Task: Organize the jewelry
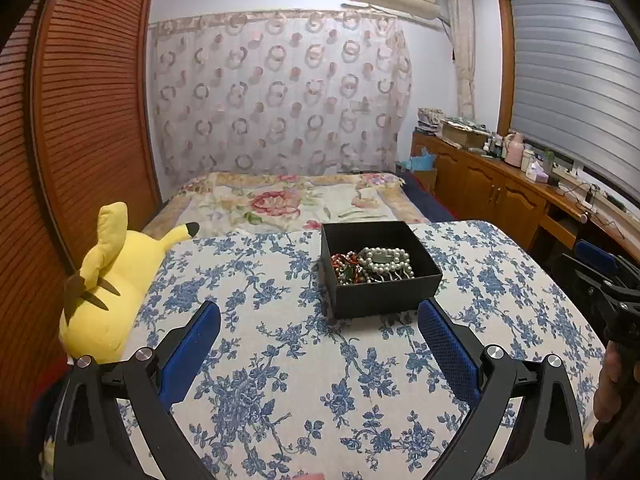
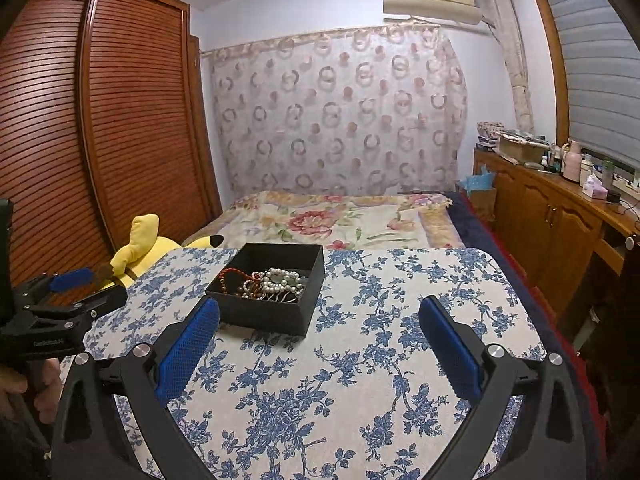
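A black box [image 1: 380,276] is seen resting on the desk [image 1: 280,380], which is covered by a blue floral cloth, and the jewelry is found inside it: a pearl hair comb [image 1: 386,262] lies toward the right of the box, touching a tangle of red beads [image 1: 345,266] on its left. The left tongs [image 1: 320,332] are held above the cloth, spread wide and gripping nothing, with the box just ahead between the blue pads. The right tongs [image 2: 319,334] are likewise parted and empty, hovering over the desk, with the box sitting ahead and to the left, its near corner just beside the left pad. From the right wrist view the pearls and red strand are again made out in the box. A yellow plush toy [image 1: 106,280] is spotted off the desk's left edge, and a bed [image 1: 288,200] with a flowered cover is stretched out beyond the desk.
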Demonstrator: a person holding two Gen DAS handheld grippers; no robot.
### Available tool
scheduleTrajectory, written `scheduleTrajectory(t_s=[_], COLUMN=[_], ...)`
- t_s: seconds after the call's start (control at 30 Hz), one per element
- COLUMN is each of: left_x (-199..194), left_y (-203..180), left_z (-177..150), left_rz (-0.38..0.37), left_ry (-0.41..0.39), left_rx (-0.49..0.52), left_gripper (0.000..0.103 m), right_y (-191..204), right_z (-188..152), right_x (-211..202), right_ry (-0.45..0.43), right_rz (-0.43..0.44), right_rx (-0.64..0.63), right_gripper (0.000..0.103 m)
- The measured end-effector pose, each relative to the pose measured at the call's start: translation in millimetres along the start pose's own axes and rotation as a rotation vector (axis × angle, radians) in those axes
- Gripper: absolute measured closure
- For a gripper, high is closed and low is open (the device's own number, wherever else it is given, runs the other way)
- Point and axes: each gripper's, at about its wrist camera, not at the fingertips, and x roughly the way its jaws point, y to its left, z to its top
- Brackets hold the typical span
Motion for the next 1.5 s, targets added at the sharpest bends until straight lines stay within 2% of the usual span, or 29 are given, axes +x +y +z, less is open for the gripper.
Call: scheduleTrajectory(t_s=[1.5], left_x=[-6.5], left_y=[-0.1], left_z=[-1.1], left_rz=[0.003], left_ry=[-0.022], left_rx=[-0.001], left_gripper=[0.008], right_y=[6.4], right_z=[0.1], right_x=[0.6], right_ry=[0.010], right_rz=[0.010], right_rx=[0.001], right_gripper=[0.002])
